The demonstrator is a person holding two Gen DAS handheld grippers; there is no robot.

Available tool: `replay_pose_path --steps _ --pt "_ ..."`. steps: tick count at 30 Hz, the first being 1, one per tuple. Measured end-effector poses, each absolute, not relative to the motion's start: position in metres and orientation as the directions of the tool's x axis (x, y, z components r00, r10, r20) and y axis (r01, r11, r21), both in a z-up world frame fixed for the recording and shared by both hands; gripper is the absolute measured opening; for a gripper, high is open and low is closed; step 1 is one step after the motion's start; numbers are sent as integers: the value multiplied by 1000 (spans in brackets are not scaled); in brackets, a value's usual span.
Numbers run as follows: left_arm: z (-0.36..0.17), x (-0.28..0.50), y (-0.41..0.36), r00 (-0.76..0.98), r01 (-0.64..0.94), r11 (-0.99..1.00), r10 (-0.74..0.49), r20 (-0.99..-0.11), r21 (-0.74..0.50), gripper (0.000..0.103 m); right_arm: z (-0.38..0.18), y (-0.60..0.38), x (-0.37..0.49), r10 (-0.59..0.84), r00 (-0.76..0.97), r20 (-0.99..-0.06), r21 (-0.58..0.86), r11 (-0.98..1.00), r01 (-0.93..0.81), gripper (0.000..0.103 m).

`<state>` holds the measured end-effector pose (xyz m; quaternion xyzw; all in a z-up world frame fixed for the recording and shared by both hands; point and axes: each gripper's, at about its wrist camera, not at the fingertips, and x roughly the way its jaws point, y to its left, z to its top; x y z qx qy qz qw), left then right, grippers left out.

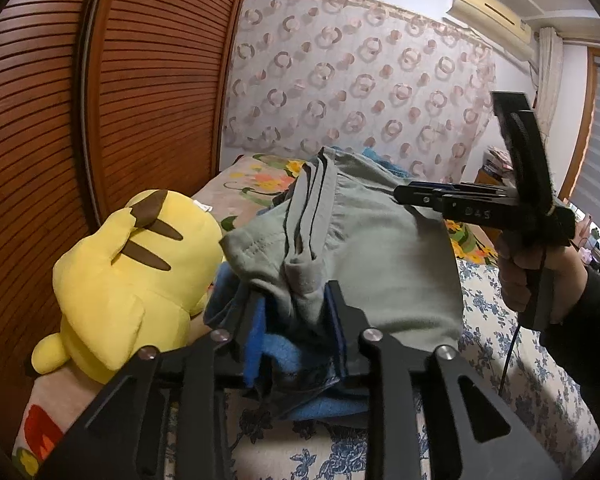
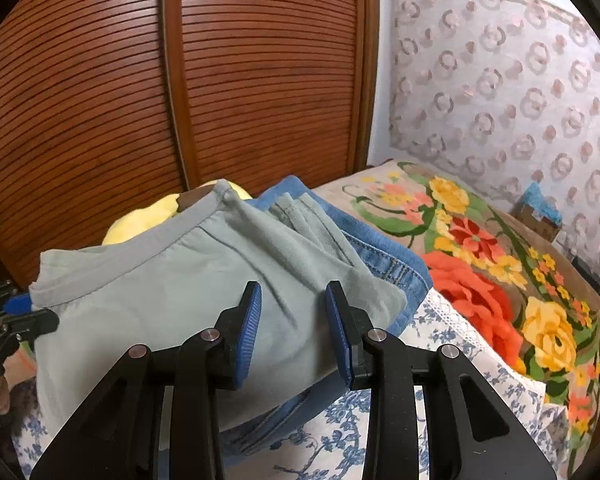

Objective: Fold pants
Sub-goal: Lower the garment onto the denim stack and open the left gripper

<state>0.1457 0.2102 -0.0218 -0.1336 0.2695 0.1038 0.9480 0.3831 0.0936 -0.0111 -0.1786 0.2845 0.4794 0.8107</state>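
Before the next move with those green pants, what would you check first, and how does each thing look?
1. Green pants folded and lying on the jeans: ok.
2. Right gripper free of cloth: ok, its jaws stand apart over the pants with nothing pinched.
3. Left gripper free of cloth: cannot tell; a fold of the pants sits between its fingers, but whether they press on it is unclear.
4. Yellow plush toy out of the way: not ok, it lies right beside the pile.
5. Pile fully on the bed: ok.
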Motion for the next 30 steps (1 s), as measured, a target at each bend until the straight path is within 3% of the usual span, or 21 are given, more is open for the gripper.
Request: replay_pose_path --steps 10,22,30 --pt "-16 135 199 828 -281 950 168 -536 -136 58 4 71 351 721 372 -585 16 469 -883 31" --pt "-4 113 188 820 -294 950 194 -538 -106 60 21 46 308 734 402 -548 22 493 -870 35" --pt "2 100 175 821 -295 951 203 -534 -92 60 17 20 283 709 446 -546 16 542 -840 49"
